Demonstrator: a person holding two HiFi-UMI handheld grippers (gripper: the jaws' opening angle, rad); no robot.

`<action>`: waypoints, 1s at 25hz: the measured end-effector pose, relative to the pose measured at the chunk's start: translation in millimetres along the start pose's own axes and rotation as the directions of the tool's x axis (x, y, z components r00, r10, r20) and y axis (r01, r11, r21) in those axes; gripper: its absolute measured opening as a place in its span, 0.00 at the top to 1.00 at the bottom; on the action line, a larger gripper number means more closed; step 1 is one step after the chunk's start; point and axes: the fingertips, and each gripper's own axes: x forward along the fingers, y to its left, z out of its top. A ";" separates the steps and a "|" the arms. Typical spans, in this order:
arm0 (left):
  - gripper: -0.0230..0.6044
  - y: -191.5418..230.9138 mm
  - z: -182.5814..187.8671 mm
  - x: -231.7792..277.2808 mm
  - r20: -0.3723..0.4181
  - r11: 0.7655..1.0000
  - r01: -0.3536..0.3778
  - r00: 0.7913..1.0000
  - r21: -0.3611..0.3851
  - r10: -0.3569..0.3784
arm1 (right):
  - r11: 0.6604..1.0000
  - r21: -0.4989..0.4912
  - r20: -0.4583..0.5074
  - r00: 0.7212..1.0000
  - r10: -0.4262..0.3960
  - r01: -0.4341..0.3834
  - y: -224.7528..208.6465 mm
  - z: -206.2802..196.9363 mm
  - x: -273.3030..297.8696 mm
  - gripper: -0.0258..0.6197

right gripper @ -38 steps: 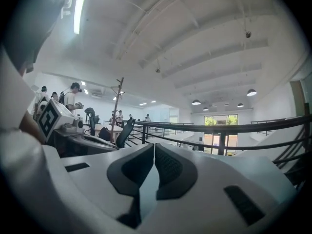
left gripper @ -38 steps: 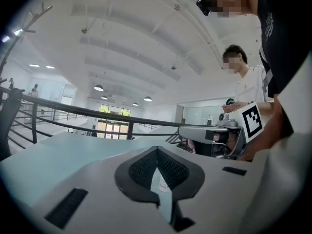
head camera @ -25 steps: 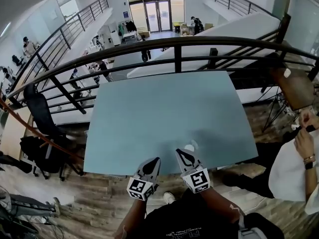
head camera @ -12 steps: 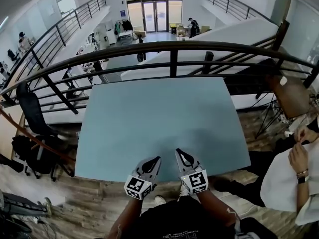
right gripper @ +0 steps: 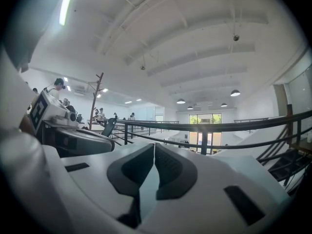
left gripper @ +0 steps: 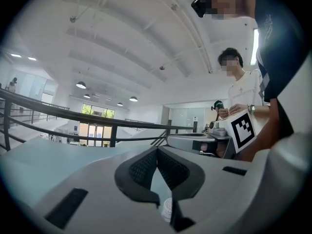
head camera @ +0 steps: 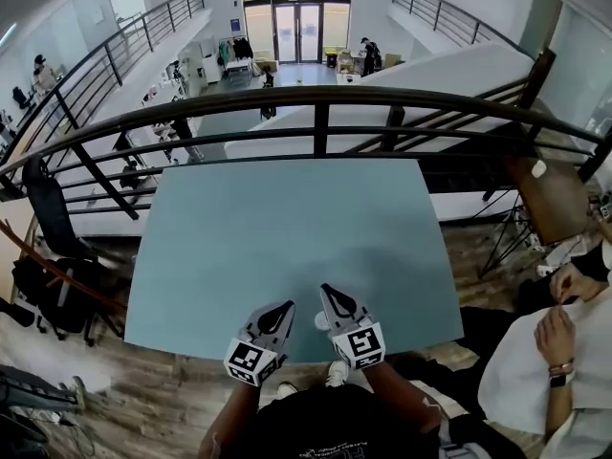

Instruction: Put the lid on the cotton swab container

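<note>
Both grippers hover over the near edge of the pale blue table [head camera: 287, 218]. The left gripper [head camera: 286, 307] is shut, and the right gripper [head camera: 325, 291] beside it is shut too. A small white round container [head camera: 322, 321] sits on the table in the gap between the two gripper bodies. In the left gripper view the left gripper [left gripper: 157, 150] has its jaws closed together, and the ribbed white container [left gripper: 167, 209] shows low beneath them, not held. The right gripper [right gripper: 154, 145] has its pads touching with nothing between. I cannot make out a separate lid.
A dark metal railing [head camera: 316, 103] runs just past the table's far edge, with a drop to a lower floor behind it. A seated person [head camera: 535, 361] is close at the right. A black chair [head camera: 43, 208] stands at the left on the wooden floor.
Both grippers have drifted left and nearer the table's front edge. The white container, earlier off the right gripper's tip, now shows between the two grippers. Both stay shut.
</note>
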 end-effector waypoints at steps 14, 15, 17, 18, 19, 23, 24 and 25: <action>0.94 12.1 -11.6 45.5 -0.019 0.998 -0.061 0.998 -0.011 0.061 | 0.998 0.043 -0.022 0.999 0.050 -0.049 -46.1 -14.6 16.9 0.93; 0.94 15.6 -7.8 48.4 -0.014 0.998 -0.059 0.998 -0.005 0.059 | 0.998 0.031 -0.024 0.998 0.058 -0.057 -47.1 -10.6 18.2 0.93; 0.94 25.6 -1.6 53.8 -0.002 0.998 -0.056 0.998 0.000 0.056 | 0.998 0.003 -0.030 0.997 0.065 -0.065 -48.9 -4.7 21.8 0.93; 0.94 30.9 0.0 55.7 0.002 0.999 -0.054 0.999 0.000 0.054 | 0.998 -0.001 -0.035 0.998 0.059 -0.059 -50.1 -4.3 23.7 0.93; 0.94 35.4 0.4 57.3 0.004 0.999 -0.049 0.999 -0.001 0.049 | 0.999 0.001 -0.039 0.998 0.047 -0.047 -51.4 -5.2 25.3 0.93; 0.94 43.4 -4.2 58.8 -0.011 1.000 -0.004 1.000 0.006 0.004 | 1.000 -0.005 -0.043 0.999 -0.007 0.006 -54.0 -8.1 30.2 0.93; 0.94 44.6 -5.5 58.7 -0.014 1.000 0.008 1.000 0.005 -0.008 | 1.000 -0.010 -0.046 0.999 -0.018 0.017 -54.8 -8.7 31.2 0.93; 0.94 45.5 -6.9 59.0 -0.017 1.000 0.016 1.000 0.003 -0.016 | 1.000 -0.012 -0.047 0.999 -0.026 0.025 -55.6 -8.8 32.1 0.93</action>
